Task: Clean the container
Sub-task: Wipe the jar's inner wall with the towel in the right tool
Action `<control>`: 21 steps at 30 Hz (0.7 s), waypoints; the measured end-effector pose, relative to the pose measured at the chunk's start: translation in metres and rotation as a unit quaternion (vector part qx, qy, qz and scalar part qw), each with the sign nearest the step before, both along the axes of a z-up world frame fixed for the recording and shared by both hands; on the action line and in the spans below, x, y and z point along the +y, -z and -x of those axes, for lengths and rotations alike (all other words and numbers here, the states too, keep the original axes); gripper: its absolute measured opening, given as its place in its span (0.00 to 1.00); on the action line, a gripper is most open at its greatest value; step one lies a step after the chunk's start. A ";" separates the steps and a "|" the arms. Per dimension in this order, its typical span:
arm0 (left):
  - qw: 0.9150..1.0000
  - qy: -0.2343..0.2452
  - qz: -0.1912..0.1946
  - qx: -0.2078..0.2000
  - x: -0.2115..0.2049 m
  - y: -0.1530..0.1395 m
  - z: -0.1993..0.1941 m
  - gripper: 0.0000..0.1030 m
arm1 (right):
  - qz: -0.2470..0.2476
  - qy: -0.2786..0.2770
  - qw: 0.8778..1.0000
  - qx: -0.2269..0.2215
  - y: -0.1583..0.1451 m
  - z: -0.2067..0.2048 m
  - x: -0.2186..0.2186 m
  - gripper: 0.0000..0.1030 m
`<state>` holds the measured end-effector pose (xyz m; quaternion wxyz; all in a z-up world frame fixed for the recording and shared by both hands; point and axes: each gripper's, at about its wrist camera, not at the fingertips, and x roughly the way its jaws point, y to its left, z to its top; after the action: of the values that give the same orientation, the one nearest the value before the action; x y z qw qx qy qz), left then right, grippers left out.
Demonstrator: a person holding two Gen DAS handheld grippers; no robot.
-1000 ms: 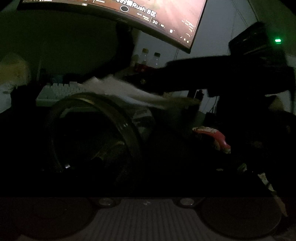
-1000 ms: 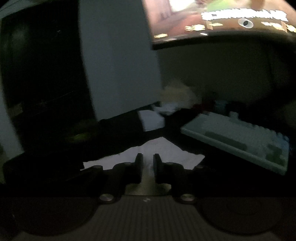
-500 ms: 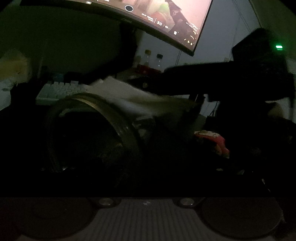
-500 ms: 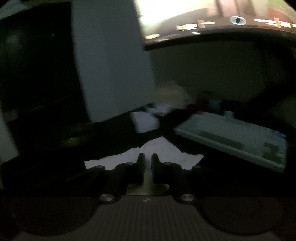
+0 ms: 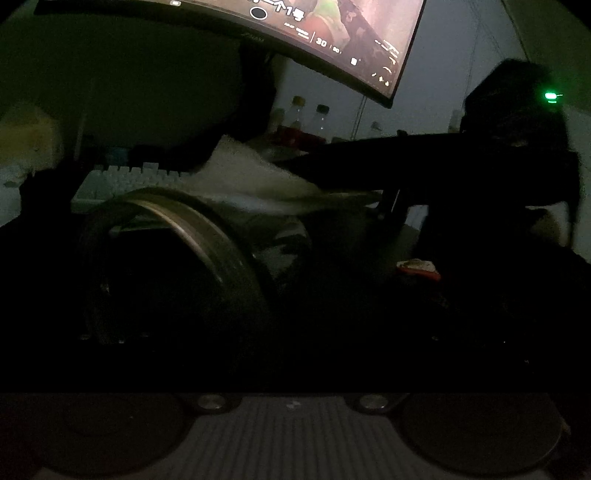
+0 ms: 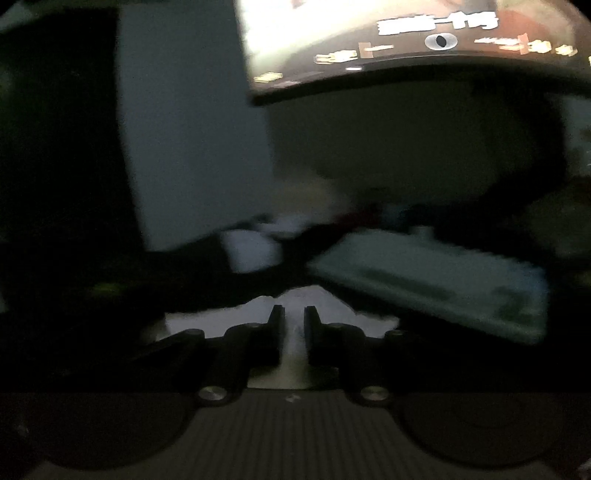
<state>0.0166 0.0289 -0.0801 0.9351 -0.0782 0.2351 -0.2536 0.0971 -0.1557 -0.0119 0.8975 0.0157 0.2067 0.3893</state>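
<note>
Right claw (image 6: 294,317) pinches the white cloth (image 5: 251,177) over the container (image 5: 177,258) lying just ahead of the unreadable left claw, wiping seemingly midway, inside likely untouched.

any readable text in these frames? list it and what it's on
"30": on the monitor, in the game overlay, left wrist view.
The other overlay characters on that monitor: too small and blurred to read.
Overlay text in the right wrist view: blurred, unreadable.
Keyboard keys and bottles: no legible print.

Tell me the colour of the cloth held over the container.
White; the cloth shows best in the left wrist view, above the container.
</note>
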 end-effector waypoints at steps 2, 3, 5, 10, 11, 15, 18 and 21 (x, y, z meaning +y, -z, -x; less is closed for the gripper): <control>1.000 0.000 -0.002 -0.001 -0.001 0.000 0.000 1.00 | -0.006 0.004 1.000 0.012 0.000 -0.002 0.000 0.15; 1.000 -0.001 -0.003 -0.001 -0.001 0.000 0.001 1.00 | -0.010 0.007 1.000 0.017 -0.001 -0.002 -0.001 0.15; 1.000 0.001 -0.007 -0.001 -0.001 -0.001 0.002 1.00 | -0.014 -0.020 1.000 0.010 -0.002 0.005 0.003 0.15; 1.000 -0.001 -0.012 0.005 0.003 -0.003 0.004 1.00 | -0.015 -0.037 0.999 0.001 -0.003 0.011 0.005 0.14; 1.000 -0.002 -0.013 0.007 0.004 -0.004 0.005 1.00 | -0.012 -0.018 1.000 0.006 -0.002 0.007 0.003 0.14; 1.000 -0.012 -0.016 0.010 0.009 -0.006 0.005 1.00 | -0.014 0.022 0.999 0.022 -0.001 -0.001 -0.003 0.14; 1.000 -0.016 -0.016 0.010 0.009 -0.005 0.004 1.00 | -0.020 -0.029 0.999 -0.003 -0.004 0.016 0.005 0.14; 0.999 -0.025 -0.025 0.005 0.009 -0.005 0.004 1.00 | -0.024 -0.059 0.998 -0.014 -0.006 0.024 0.008 0.14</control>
<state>0.0122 0.0376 -0.0754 0.9416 -0.0622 0.2440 -0.2235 0.0730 -0.1478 -0.0061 0.8750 0.0197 0.1852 0.4469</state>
